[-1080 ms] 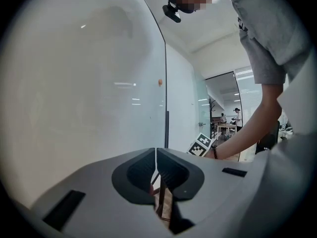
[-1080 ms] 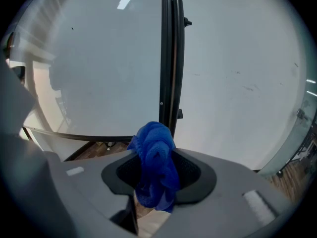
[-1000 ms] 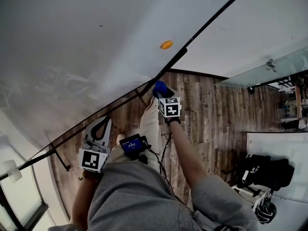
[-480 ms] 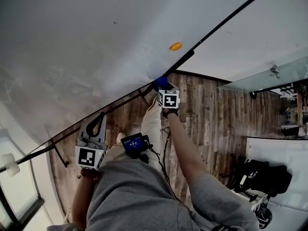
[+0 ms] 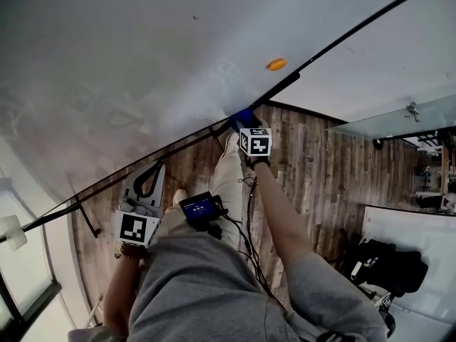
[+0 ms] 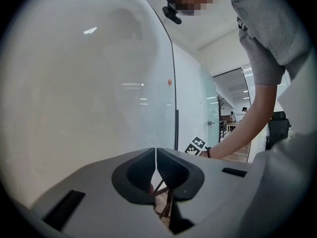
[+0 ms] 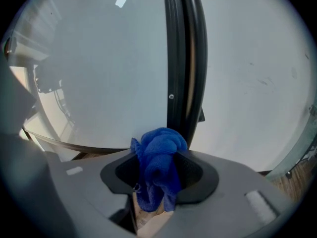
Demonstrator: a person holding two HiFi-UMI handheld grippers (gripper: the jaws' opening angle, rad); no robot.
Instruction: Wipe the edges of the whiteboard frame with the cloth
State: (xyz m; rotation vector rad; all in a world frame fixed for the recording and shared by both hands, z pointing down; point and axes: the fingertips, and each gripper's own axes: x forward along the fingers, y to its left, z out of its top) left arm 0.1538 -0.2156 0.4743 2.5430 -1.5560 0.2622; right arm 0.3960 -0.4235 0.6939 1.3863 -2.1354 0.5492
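Your right gripper (image 7: 159, 155) clamps the cloth (image 7: 157, 175), seemingly touching the frame (image 7: 182, 58) running straight ahead; your left gripper (image 6: 156, 157) hangs clenched, empty.

Bright, even indoor light; fisheye edges bend and darken.

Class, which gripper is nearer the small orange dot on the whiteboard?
Right. The right gripper, holding the blue cloth, is close by the orange dot; the left gripper is far off, lower left.
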